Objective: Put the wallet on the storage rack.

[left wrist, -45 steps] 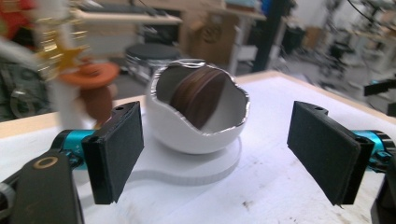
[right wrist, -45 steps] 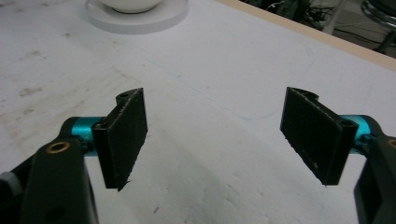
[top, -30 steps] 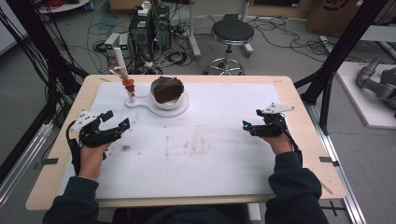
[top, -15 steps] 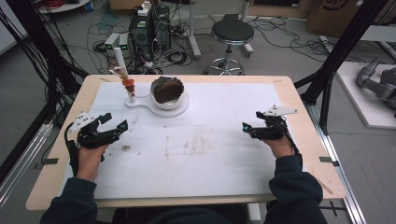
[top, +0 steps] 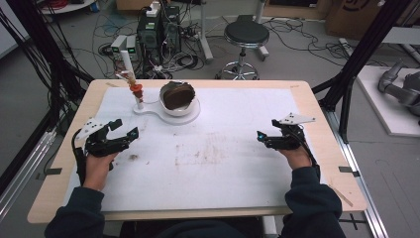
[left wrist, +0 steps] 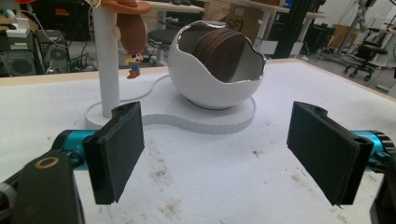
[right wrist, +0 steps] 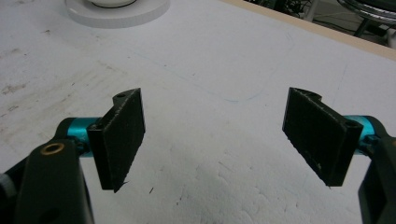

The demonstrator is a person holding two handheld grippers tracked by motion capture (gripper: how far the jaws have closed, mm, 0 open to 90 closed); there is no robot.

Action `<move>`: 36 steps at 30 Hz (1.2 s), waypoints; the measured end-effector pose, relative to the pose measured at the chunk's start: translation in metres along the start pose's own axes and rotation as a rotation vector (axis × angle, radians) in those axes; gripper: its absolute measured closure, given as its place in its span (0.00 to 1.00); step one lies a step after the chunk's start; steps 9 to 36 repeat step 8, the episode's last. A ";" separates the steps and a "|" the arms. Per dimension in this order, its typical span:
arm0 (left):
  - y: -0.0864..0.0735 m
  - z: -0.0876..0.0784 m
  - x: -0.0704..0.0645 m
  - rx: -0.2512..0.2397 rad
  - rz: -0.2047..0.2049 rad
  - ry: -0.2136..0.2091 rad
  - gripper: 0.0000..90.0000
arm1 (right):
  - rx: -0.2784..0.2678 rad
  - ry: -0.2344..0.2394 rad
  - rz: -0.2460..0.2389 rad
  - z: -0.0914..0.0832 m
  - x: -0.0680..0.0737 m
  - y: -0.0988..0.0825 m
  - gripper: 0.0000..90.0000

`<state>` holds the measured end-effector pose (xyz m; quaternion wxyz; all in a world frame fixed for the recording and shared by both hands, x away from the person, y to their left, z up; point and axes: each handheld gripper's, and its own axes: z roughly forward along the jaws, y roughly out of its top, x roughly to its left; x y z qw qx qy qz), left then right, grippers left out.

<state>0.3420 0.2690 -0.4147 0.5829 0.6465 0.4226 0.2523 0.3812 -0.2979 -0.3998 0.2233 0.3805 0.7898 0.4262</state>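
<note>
I see a white eggshell-shaped bowl (top: 179,101) on a white stand (top: 166,113) at the far left of the table (top: 307,94), with a brown round zippered case (left wrist: 218,46) standing on edge inside it, tilted back. A white post (left wrist: 106,60) rises from the stand just beside the bowl, a small cowboy figure (left wrist: 132,28) hanging on it. Since a second ago nothing moved much; both hands sit about where they were. My left gripper (top: 119,134) points at the bowl, fingers released and empty. My right gripper (top: 262,137) points left across the table, fingers released, nothing held.
</note>
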 end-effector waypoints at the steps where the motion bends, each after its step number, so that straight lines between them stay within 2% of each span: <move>1: 0.000 0.000 0.000 0.003 0.002 0.003 0.21 | -0.004 -0.002 -0.003 0.000 0.000 0.000 0.24; 36: 0.000 0.001 0.000 0.002 0.004 0.000 0.21 | -0.006 0.006 -0.002 0.002 -0.002 0.000 0.24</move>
